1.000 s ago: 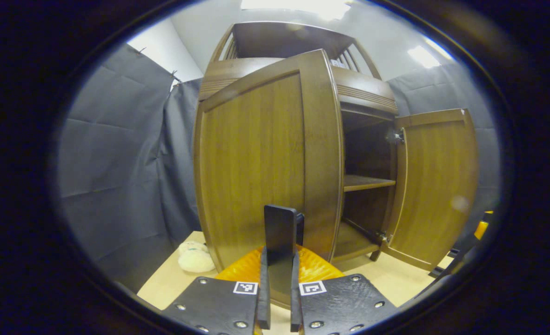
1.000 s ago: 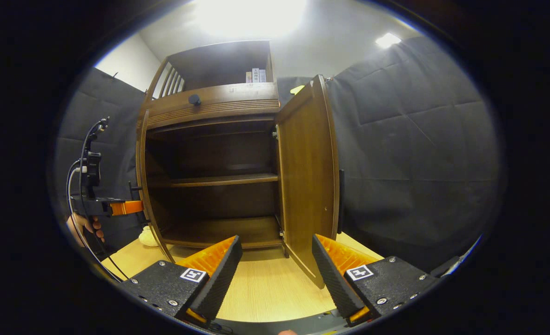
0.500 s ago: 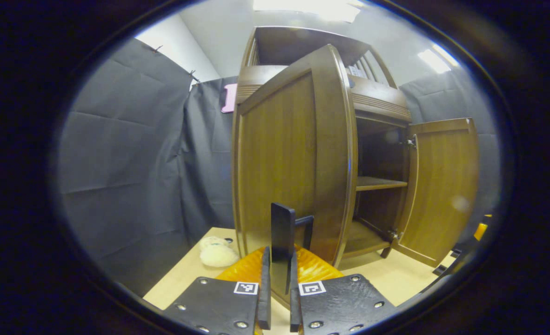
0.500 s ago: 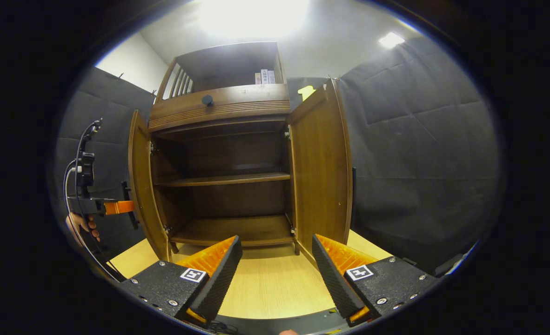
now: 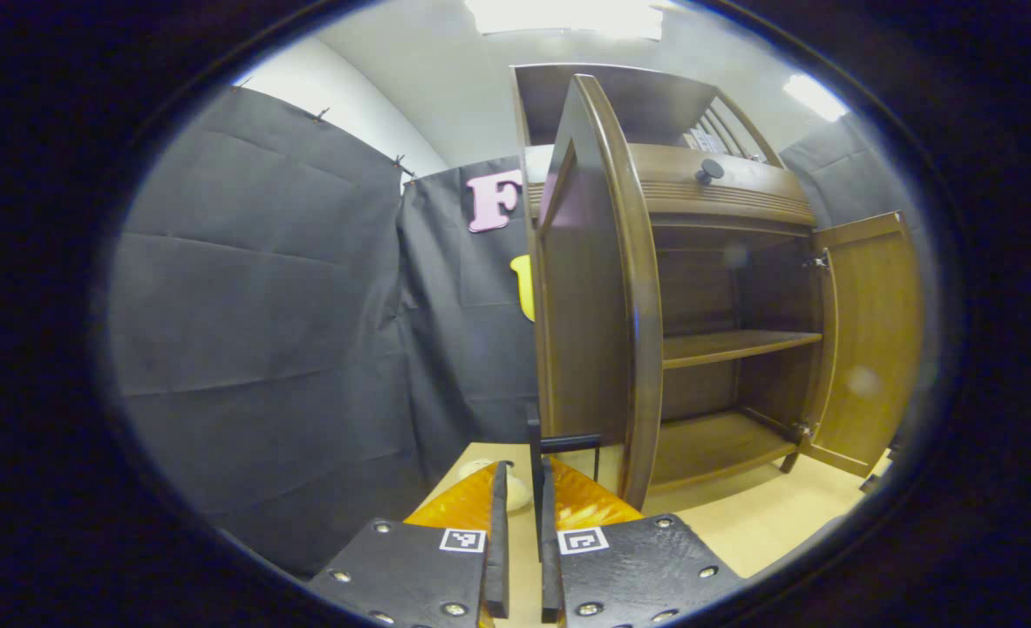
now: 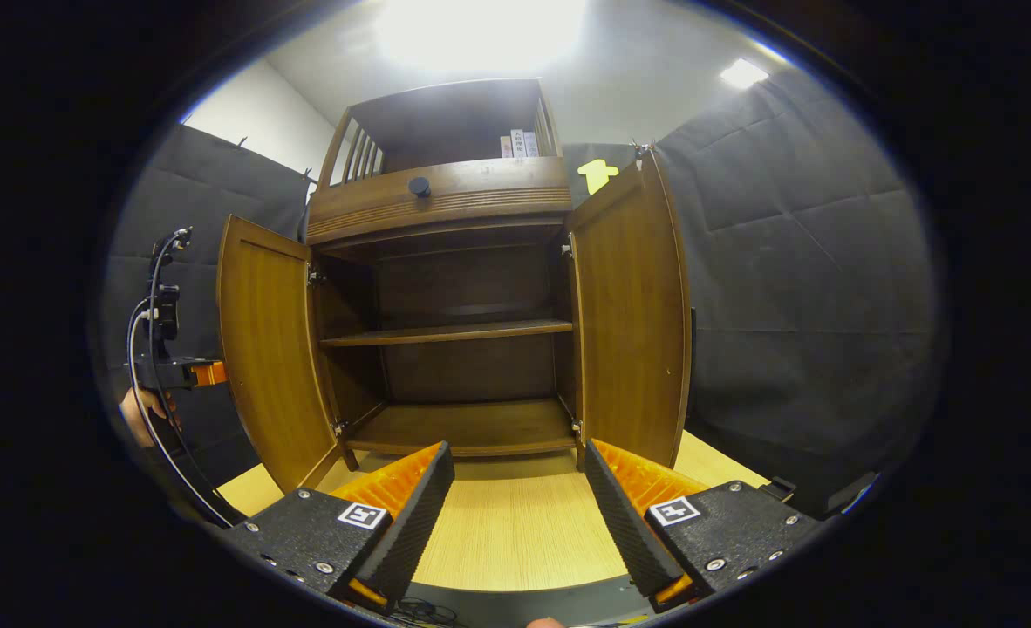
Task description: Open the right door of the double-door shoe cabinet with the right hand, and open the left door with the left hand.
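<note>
Lying beside left door point(image 5: 607, 288) — pale soft thing point(image 5: 515, 490).

Shoe cabinet point(image 6: 446, 349) standing on the pale wooden table point(image 6: 515, 532), seen from the front; left door point(image 6: 267, 349) swung wide open; right door point(image 6: 633, 314) swung open too, inner face showing; inside, a middle shelf point(image 6: 446, 332) and a bottom board point(image 6: 467, 427), both bare; above the doors, a ribbed band with a dark round knob point(image 6: 419, 186); higher still, an open railed top compartment holding small pale upright items point(image 6: 522, 143). Right gripper point(image 6: 520, 497) low in front, jaws spread apart over the table, gripping nothing. Left gripper point(image 6: 206, 373) far off at the left door's outer side, fingertips hidden behind the door; hand point(image 6: 140, 414) beneath it.
</note>
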A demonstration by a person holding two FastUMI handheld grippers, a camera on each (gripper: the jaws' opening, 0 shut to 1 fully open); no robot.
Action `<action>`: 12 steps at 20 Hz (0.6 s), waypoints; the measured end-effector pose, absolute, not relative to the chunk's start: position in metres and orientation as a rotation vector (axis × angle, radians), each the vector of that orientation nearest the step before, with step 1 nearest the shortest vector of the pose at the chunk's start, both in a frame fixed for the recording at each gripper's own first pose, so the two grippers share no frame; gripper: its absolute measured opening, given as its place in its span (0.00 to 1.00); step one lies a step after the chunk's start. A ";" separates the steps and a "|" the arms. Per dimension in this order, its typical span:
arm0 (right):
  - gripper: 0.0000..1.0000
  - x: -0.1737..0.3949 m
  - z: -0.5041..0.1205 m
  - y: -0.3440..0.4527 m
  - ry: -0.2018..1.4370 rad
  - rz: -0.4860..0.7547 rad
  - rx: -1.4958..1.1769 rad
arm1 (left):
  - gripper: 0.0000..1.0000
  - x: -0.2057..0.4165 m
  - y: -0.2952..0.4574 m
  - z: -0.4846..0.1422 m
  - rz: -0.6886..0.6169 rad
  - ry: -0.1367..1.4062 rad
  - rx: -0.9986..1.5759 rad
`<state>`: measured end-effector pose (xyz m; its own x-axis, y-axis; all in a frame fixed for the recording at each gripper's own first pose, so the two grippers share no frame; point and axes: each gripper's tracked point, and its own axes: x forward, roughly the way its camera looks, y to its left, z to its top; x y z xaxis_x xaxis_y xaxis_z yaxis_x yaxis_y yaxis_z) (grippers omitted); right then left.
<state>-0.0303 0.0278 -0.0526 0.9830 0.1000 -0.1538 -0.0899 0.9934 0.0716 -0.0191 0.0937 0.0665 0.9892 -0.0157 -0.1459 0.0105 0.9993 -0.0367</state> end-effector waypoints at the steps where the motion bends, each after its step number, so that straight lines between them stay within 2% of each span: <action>1: 0.94 -0.032 -0.052 0.029 0.160 0.096 0.062 | 0.21 -0.024 0.098 0.067 -0.007 0.145 -0.051; 2: 0.94 -0.033 -0.052 0.031 0.162 0.097 0.059 | 0.16 -0.026 0.102 0.068 -0.003 0.144 -0.058; 3: 0.94 -0.035 -0.051 0.034 0.164 0.098 0.055 | 0.16 -0.031 0.105 0.068 0.000 0.143 -0.057; 4: 0.93 -0.036 -0.049 0.036 0.159 0.101 0.052 | 0.20 -0.033 0.108 0.069 0.004 0.141 -0.050; 11: 0.94 -0.043 -0.037 0.040 0.144 0.115 0.052 | 0.20 -0.068 0.160 0.083 0.094 0.115 0.005; 12: 0.91 -0.043 -0.036 0.038 0.144 0.118 0.046 | 0.21 -0.074 0.162 0.085 0.096 0.113 -0.002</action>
